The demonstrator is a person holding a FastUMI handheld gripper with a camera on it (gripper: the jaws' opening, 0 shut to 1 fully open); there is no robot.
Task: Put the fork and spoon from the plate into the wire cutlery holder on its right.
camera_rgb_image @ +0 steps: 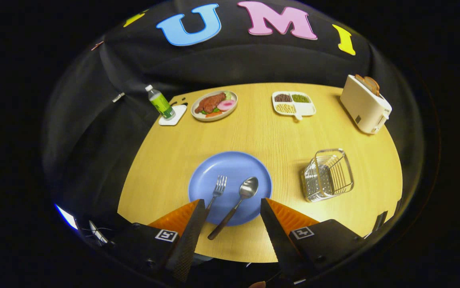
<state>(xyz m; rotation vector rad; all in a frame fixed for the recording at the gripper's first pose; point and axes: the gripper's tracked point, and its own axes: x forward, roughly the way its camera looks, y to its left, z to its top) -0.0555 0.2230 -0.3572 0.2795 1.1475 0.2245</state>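
Gripper view: a round, smooth blue plate is seen on a pale wood-grain desk, just ahead of the claw. The claw's fingers are spread wide and nothing is held between them. A metal fork lies on the plate, tines pointing away, its handle running down to the left fingertip. A metal spoon with a shiny oval bowl lies beside it, angled, its dark handle passing over the plate's near rim and ending between the fingers. The wire cutlery holder, a boxy basket of thin bright rods, is set ahead and to the right of the right finger, well apart from the plate. Farther beyond are seen an oval dish of food, a white divided tray of grains, a white toaster with bread in its slot, and a green bottle on a white coaster. Bare desk lies between plate and holder.
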